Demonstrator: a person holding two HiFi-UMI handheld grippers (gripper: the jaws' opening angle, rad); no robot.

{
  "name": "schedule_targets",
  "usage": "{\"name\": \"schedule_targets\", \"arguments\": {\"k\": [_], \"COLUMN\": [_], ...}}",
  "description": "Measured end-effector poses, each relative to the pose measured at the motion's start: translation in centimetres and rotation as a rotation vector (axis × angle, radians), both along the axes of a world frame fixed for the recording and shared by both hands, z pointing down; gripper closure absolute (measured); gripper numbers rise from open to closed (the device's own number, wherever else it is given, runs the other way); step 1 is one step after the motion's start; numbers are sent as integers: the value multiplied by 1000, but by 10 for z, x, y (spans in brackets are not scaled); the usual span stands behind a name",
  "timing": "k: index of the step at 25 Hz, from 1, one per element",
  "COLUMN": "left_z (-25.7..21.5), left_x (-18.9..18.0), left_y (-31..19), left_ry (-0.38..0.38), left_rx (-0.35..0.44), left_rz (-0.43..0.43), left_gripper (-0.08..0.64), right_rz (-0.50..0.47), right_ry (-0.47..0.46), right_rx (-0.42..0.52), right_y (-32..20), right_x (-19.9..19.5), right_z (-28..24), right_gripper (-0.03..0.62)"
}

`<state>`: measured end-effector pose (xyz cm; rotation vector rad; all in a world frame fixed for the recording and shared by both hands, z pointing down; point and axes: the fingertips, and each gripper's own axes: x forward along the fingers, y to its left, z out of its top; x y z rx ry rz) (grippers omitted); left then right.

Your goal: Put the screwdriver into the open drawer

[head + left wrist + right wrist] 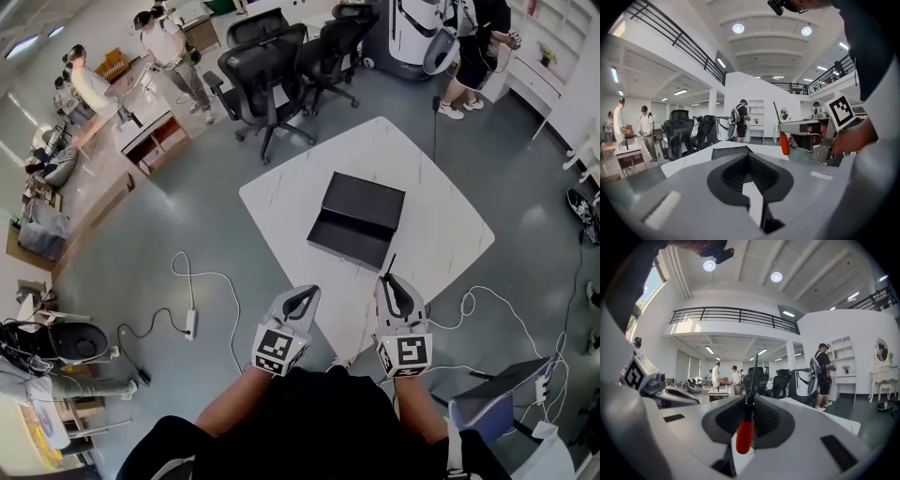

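The right gripper [752,400] has its two jaws closed on a screwdriver [745,434]. The red handle hangs below the jaws toward the camera, and the thin dark shaft stands up past the jaw tips, a little tilted. In the head view only the shaft shows, as a short dark line that points away from the person, above the near edge of the white table [441,220].

The left gripper [302,298] is held beside the right one, close to the person's body, and the two do not touch. In the left gripper view its jaws meet at the tips and nothing is between them.

The black drawer unit [364,202] lies near the middle of the table. Its drawer [345,240] is pulled out toward the person, and the inside looks dark; I cannot tell if anything lies in it. The screwdriver is well apart from the drawer, on the person's side of it.

Behind the table stand several black office chairs [267,70]. On the grey floor to the left lies a white power strip [190,324] with a white cable [211,277] that curls toward the table. Some people stand far off at desks, and one person [473,47] stands at the top right near a white shelf.
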<state>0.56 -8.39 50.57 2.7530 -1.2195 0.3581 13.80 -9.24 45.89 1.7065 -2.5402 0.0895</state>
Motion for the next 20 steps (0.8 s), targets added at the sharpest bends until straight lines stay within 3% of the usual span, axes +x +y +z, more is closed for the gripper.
{"name": "schedule_targets", "arguments": {"k": [8,20], "left_z": [8,9], "left_x": [-2,-15], "left_y": [-13,-74], "left_ry": [9,34], "left_rx": [-25,-36], "left_rz": [-30,14], "left_gripper": [552,552], "right_rz": [-42,15], "right_ry": [6,63], "right_rx": [-15,-48], "right_y": [-19,-61], "right_x": [-2,-16], "right_z": [8,16], "right_gripper": [535,535]}}
